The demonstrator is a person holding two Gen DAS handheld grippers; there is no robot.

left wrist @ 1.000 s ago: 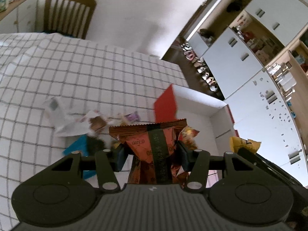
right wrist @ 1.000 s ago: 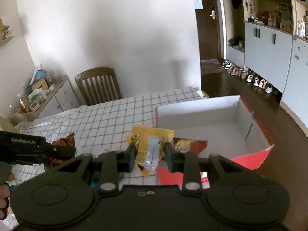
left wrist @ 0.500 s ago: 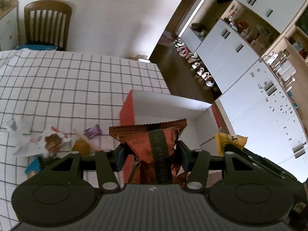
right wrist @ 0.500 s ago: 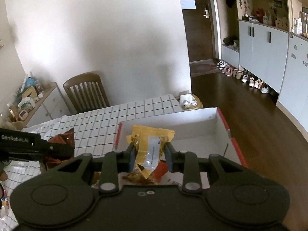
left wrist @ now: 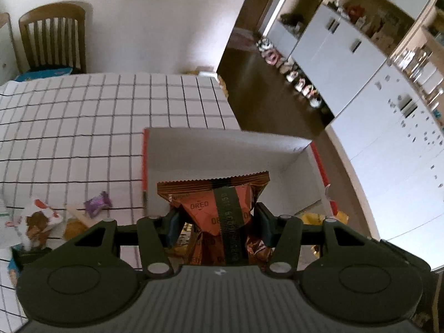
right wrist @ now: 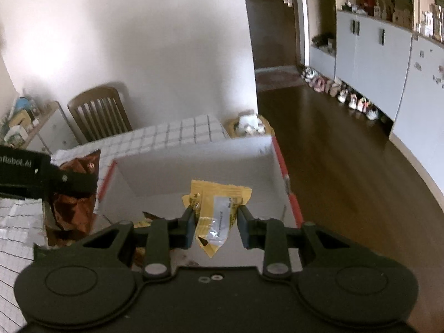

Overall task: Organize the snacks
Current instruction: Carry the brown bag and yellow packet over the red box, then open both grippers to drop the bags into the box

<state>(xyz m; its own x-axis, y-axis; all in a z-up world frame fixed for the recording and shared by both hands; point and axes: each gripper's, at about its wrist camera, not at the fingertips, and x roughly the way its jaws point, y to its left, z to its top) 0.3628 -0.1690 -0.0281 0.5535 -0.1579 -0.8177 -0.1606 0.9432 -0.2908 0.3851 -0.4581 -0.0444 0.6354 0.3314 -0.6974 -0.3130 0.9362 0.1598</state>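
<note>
My left gripper [left wrist: 217, 223] is shut on an orange Oreo packet [left wrist: 219, 208] and holds it over the near part of the white box with red edges [left wrist: 222, 144]. My right gripper [right wrist: 215, 223] is shut on a yellow snack packet [right wrist: 216, 211] above the same box [right wrist: 199, 161]. The left gripper and its Oreo packet [right wrist: 75, 194] show at the left of the right wrist view. Other wrappers lie in the box under both grippers.
Loose snacks lie on the checked tablecloth [left wrist: 83, 127] left of the box: a purple candy [left wrist: 97, 199] and a white wrapper [left wrist: 33, 216]. A wooden chair [left wrist: 52, 38] stands at the far side. The table edge and brown floor [right wrist: 333, 144] lie to the right.
Both grippers have moved forward and over the box with their packets still held. The box now lies directly under them.
</note>
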